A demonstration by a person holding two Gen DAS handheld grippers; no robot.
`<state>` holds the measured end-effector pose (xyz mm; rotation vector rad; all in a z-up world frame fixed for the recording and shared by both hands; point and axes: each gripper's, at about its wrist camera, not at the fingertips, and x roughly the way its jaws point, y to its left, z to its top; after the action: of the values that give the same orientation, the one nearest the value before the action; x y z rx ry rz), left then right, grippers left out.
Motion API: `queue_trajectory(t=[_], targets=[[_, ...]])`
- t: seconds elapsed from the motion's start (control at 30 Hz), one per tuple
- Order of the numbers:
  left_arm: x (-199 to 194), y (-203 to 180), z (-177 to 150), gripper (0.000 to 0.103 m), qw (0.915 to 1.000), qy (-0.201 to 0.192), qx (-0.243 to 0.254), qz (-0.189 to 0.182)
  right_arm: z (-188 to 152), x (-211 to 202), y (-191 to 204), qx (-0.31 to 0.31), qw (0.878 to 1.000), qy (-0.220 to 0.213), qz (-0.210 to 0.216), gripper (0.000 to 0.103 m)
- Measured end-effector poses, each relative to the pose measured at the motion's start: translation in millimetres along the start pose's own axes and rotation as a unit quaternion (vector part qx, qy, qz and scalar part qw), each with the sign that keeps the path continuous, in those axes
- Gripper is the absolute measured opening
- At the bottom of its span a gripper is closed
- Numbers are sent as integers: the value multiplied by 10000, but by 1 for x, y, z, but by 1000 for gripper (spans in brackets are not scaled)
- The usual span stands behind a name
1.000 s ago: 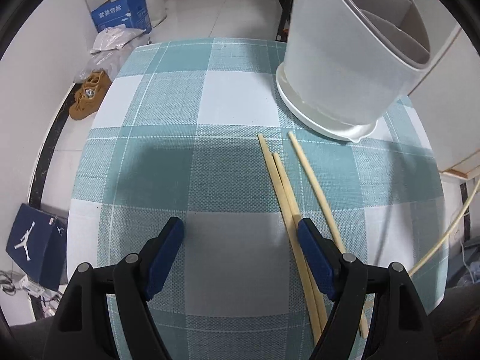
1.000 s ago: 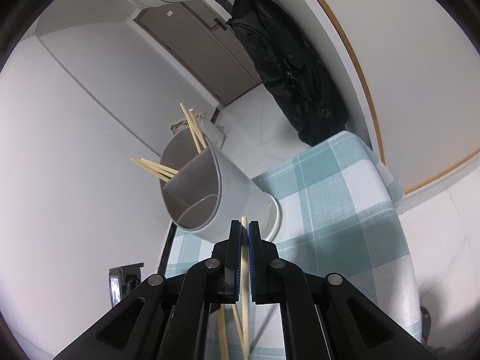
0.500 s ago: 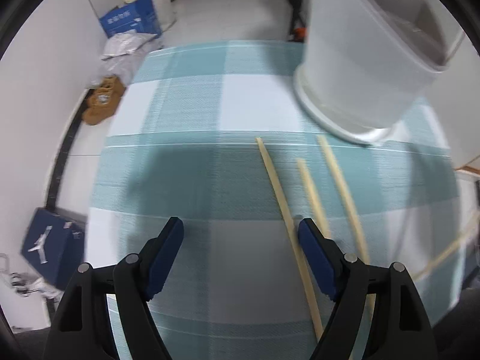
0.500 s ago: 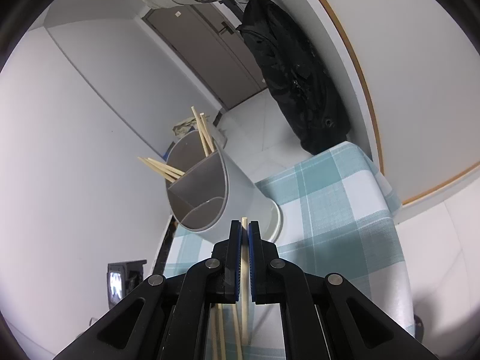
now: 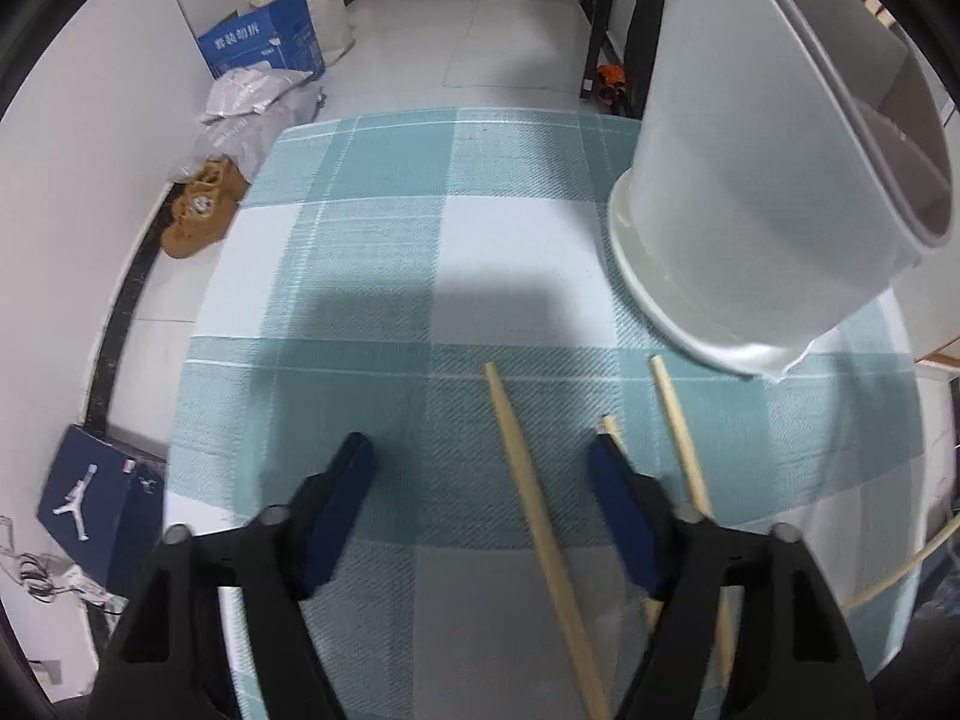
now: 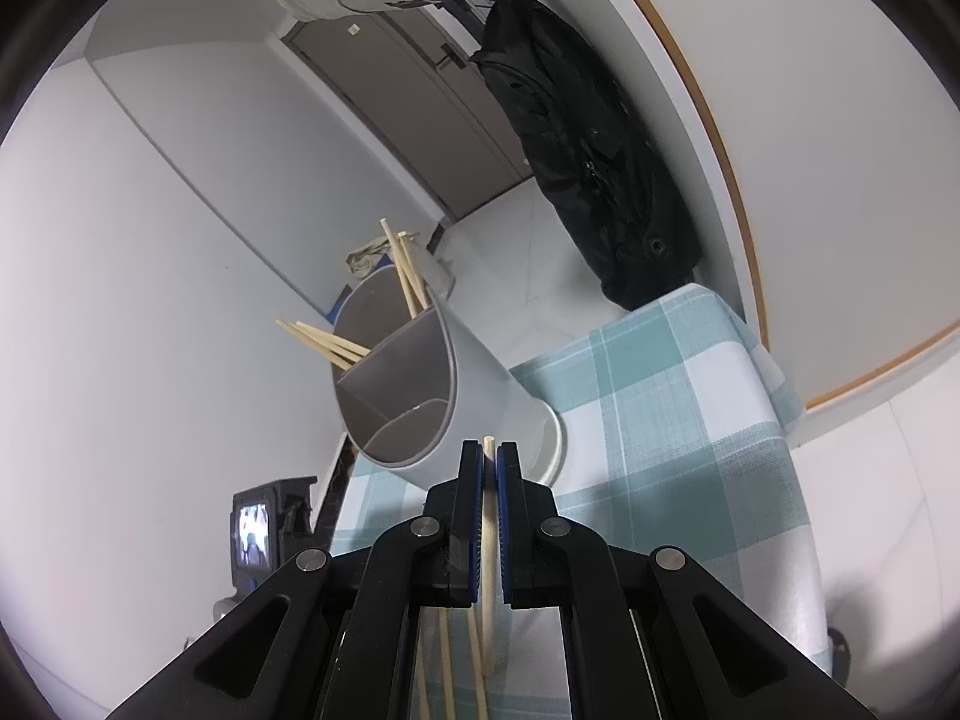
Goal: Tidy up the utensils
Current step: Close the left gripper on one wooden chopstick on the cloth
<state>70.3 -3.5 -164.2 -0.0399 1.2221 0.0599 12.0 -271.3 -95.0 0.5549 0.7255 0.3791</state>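
Note:
On the teal checked tablecloth (image 5: 372,228), one loose chopstick (image 5: 528,504) lies between the fingers of my left gripper (image 5: 480,465). Its jaws are closing and the pads are clear of the stick. A second chopstick (image 5: 611,423) pokes out behind the right finger, and a third chopstick (image 5: 681,438) lies just outside it. The white divided utensil holder (image 5: 750,210) stands at the far right. My right gripper (image 6: 490,450) is shut on a single chopstick (image 6: 489,516), held up in front of the holder (image 6: 468,378). Several chopsticks (image 6: 408,276) stand in the holder's rear compartments.
Brown shoes (image 5: 204,216), a blue carton (image 5: 264,48) and a dark blue bag (image 5: 90,504) sit on the floor past the table's left edge. A black jacket (image 6: 588,168) hangs by the door. A small screen device (image 6: 258,528) stands beside the table.
My left gripper has shifted right over the loose chopsticks, so one now lies between its fingers, and its jaws have narrowed. The right gripper keeps still with its chopstick.

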Motion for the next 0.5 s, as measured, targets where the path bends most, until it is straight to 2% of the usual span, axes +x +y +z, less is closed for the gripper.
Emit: queue_trajectory(t=[0.07, 0.1, 0.17, 0.2, 0.23, 0.33, 0.5], targets=[[-1, -1, 2, 51, 10000, 1, 14, 3, 1, 1, -1, 16, 10000, 16, -18, 4], [-2, -3, 2, 39, 10000, -18, 38, -16, 2, 2, -2, 36, 10000, 27, -21, 4], [-2, -7, 3, 27, 9999, -14, 131, -44, 2, 3, -3, 52, 10000, 47, -29, 4], [-3, -10, 3, 12, 9998, -13, 197, -76, 2, 3, -4, 56, 10000, 52, -32, 4], [-3, -12, 4, 4, 9996, -2, 278, -102, 3, 3, -4, 58, 10000, 51, -32, 4], [-3, -18, 3, 2, 9990, -80, 439, 21, 4, 3, -3, 58, 10000, 55, -29, 4], [-9, -15, 3, 2, 9991, -231, 353, -78, 3, 2, -1, 22, 10000, 58, -31, 4]])
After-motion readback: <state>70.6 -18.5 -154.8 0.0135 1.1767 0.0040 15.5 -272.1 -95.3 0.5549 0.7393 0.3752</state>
